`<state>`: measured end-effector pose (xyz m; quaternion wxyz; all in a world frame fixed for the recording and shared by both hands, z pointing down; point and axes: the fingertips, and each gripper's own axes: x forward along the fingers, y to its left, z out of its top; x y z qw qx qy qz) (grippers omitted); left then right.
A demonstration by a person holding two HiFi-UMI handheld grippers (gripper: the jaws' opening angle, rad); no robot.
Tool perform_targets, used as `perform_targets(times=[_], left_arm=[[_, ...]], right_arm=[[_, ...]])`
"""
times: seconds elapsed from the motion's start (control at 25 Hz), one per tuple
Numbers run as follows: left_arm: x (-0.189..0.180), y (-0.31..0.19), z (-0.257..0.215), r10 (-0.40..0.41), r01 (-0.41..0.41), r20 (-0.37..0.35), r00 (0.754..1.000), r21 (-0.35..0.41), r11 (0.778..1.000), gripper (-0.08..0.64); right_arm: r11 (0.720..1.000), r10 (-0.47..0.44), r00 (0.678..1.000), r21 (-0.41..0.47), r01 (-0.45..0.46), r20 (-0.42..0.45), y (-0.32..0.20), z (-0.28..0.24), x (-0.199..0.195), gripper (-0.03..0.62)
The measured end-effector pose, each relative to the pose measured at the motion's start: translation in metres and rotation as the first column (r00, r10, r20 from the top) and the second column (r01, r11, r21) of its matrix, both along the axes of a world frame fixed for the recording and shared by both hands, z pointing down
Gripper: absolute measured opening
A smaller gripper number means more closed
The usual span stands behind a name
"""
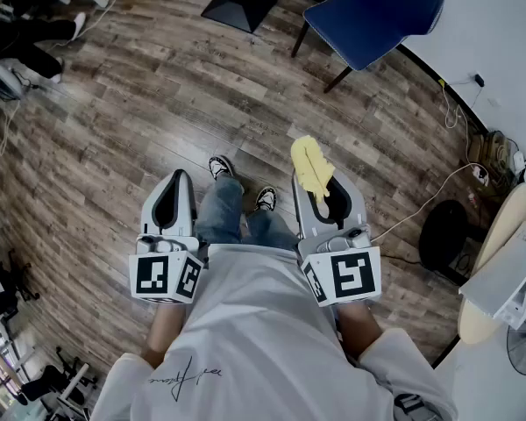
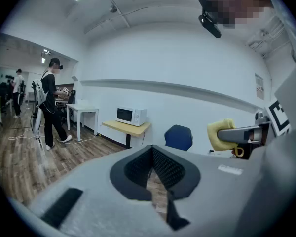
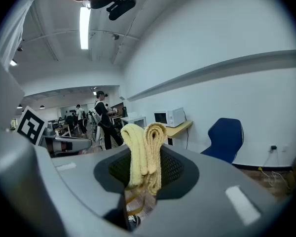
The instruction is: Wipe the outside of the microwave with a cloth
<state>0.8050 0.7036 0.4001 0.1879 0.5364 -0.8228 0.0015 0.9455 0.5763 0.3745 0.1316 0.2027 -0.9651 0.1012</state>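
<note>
Cloth (image 3: 145, 152): pale yellow terry, one fold a shade tanner.
My right claw (image 3: 143, 181): matte grey shell, black mesh-patterned pads. Its cube (image 1: 346, 277) is white with black square markers.
My left claw (image 2: 155, 181): same grey and black.
Chair (image 2: 178, 137): navy blue.
Microwave (image 2: 130, 115), left of the chair: white case, dark door.
Table (image 2: 126, 127), left of the chair: pale wood top.
Floor (image 1: 158, 95) by the chair: grey-brown wood-grain planks.
Wall (image 2: 187, 102) behind the chair: white.
</note>
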Motion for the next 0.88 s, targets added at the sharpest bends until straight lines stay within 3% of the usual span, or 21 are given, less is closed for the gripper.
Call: perform_targets(times=[0.2,0.44,0.64,0.88], left_arm=[[-0.027,-0.001,-0.004,-0.02,0.02,0.048,0.999,-0.007,1.0,-0.006],[-0.074,-0.017,-0.002,-0.039,0.039,0.035,0.999,-0.008,0.999,-0.006],[-0.129,-0.041,-0.004,-0.059,0.059,0.008,0.998,-0.012,0.998,-0.006],[-0.201,-0.08,-0.017,-0.025,0.025,-0.001,1.0,0.004,1.0,-0.006]], right_arm=[[1.0,-0.009,1.0,0.008,0.009,-0.01,-0.008,0.006,-0.018,0.108],[1.0,-0.013,1.0,0.004,0.013,-0.02,-0.028,0.007,-0.063,0.104],[0.996,0.005,0.999,-0.094,-0.001,0.037,-0.049,0.004,-0.114,0.109],[0.997,-0.012,1.0,-0.08,0.01,-0.029,-0.075,0.002,-0.193,0.107]])
